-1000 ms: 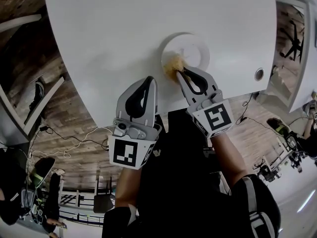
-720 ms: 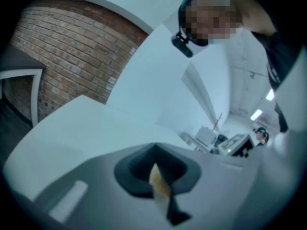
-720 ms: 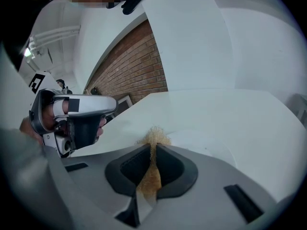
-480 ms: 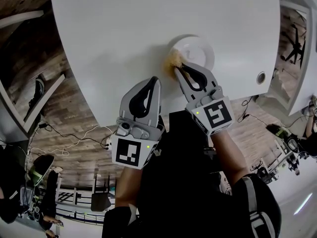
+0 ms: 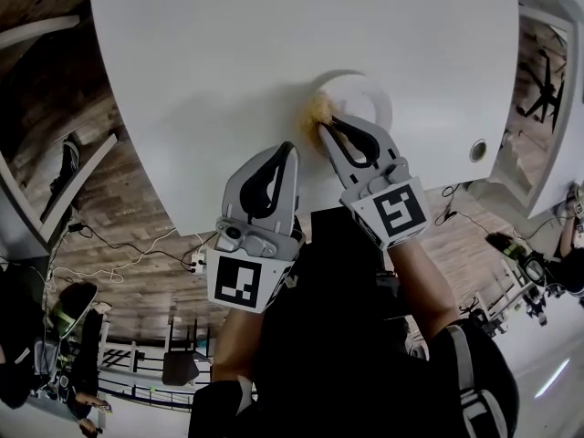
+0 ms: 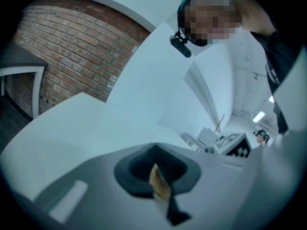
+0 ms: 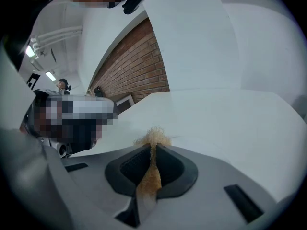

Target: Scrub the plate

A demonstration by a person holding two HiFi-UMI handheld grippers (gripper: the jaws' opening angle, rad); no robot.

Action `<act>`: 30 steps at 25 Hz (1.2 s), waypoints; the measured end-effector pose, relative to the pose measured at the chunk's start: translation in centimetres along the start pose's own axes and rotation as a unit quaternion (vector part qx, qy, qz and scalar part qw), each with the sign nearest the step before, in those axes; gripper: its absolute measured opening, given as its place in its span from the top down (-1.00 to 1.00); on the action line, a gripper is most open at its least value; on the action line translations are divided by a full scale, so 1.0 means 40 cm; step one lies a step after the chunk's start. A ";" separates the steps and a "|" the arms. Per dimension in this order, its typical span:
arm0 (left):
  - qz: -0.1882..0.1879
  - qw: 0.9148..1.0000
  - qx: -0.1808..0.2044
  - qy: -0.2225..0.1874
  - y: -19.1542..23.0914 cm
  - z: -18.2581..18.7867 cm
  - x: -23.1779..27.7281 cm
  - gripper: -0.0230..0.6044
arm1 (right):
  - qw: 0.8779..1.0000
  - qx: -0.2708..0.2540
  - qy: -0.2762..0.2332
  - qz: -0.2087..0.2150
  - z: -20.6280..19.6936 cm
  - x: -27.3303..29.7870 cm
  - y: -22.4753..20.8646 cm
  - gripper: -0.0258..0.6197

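**Desk** [image 5: 228, 53]: white with a curved edge, fills the upper part of the head view. A small round fitting [image 5: 478, 151] is set in its top toward the right.

**Plate** [image 5: 367, 94]: white and round, lying flat on the desk near its front edge, right of centre.

**Scrubber** [image 5: 316, 110]: a tuft of yellowish wiry fibre, resting on the plate's left rim.

**Right hand-held gripper** [image 5: 322, 129]: jaws pressed together on the scrubber. In the right gripper view the fibre runs down between the two dark pads and frays out past the tips. The tips lie at the plate's left rim. Its marker cube [image 5: 394, 213] faces the head camera.

**Left hand-held gripper** [image 5: 286, 151]: tip over the desk's front edge, just beside the right one and clear of the plate. Its jaws are drawn together. The left gripper view shows a thin tan scrap [image 6: 159, 185] pinched between the pads, possibly the same fibre, though the view is too soft to be sure. Its marker cube [image 5: 242, 282] is also turned toward the head camera.

**Floor** [image 5: 128, 226]: wood planking below the desk, with loose cables [image 5: 137, 261] lying on it.

**Brick wall** [image 6: 62, 47]: stands behind the desk in the left gripper view.
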State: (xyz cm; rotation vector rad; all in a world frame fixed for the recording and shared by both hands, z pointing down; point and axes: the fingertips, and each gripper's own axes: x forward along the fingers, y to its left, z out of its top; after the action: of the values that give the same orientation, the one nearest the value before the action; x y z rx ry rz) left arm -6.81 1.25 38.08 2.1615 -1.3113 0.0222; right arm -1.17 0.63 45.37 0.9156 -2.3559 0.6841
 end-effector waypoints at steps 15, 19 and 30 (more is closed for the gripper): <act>0.005 1.000 -0.003 0.007 -0.029 -0.020 0.066 0.92 | 1.000 0.004 0.005 -0.004 -0.008 -0.028 -0.083 0.82; 0.005 1.000 -0.004 0.010 -0.035 -0.025 0.075 0.92 | 1.000 0.007 0.005 -0.007 -0.012 -0.040 -0.098 0.82; 0.000 1.000 0.000 0.015 -0.060 -0.026 0.101 0.92 | 1.000 0.017 0.009 -0.020 -0.030 -0.079 -0.135 0.82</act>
State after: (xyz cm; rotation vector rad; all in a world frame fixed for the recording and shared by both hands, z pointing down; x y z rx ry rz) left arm -2.51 -0.69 39.04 2.1529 -1.2933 0.0534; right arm 5.04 -0.66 45.73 0.9644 -2.3114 0.7160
